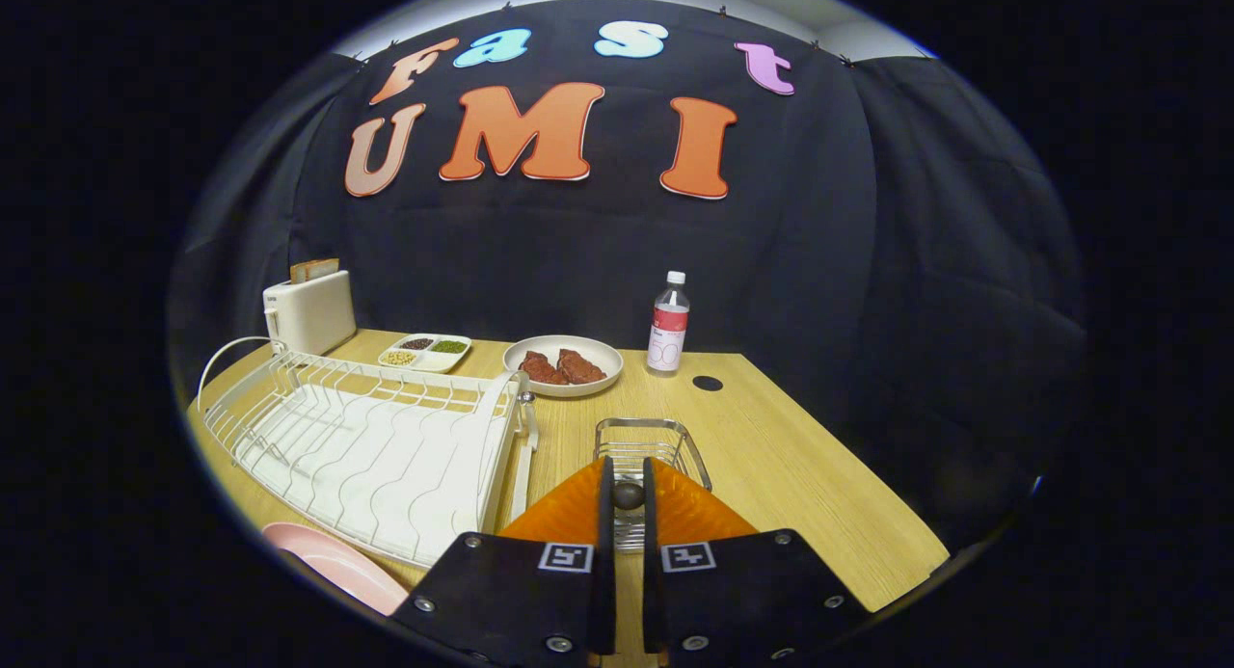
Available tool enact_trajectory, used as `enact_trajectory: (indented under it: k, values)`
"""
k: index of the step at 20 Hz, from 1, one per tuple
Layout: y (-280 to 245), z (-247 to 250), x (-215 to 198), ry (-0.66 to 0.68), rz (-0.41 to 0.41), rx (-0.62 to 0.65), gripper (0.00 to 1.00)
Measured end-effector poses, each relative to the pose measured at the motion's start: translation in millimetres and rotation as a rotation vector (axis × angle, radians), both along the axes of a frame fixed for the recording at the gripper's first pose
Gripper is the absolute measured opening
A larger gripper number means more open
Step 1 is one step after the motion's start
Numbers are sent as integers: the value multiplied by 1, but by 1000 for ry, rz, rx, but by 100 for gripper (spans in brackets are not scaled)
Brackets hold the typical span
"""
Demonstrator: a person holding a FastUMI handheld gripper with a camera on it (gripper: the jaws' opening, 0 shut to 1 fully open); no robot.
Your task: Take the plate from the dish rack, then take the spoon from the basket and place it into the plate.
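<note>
The gripper has its two orange fingers close together, and they squeeze a small dark round bit, likely the spoon's end, over the wire basket; the pink plate lies near on the left, on the wooden table; the white dish rack sits just past it; farther off are a bowl with meat, a snack tray, a toaster and a bottle.
</note>
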State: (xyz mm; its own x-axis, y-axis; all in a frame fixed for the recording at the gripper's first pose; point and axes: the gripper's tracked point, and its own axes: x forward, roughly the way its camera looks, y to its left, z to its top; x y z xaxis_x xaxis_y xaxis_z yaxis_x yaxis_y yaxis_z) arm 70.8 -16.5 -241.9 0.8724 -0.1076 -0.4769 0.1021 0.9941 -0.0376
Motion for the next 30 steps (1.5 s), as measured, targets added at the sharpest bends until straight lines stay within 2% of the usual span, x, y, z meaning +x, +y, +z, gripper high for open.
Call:
enact_trajectory:
  k: [6, 13, 17, 22, 30]
  values:
    - [0, 39, 6, -67, 40, -40, 9]
    - [6, 113, -2, -148, 113, -34, 9]
    - [28, 156, -17, -208, 199, -37, 9]
    - [75, 183, -42, -248, 338, -11, 9]
    - [142, 177, -72, -237, 509, 95, 9]
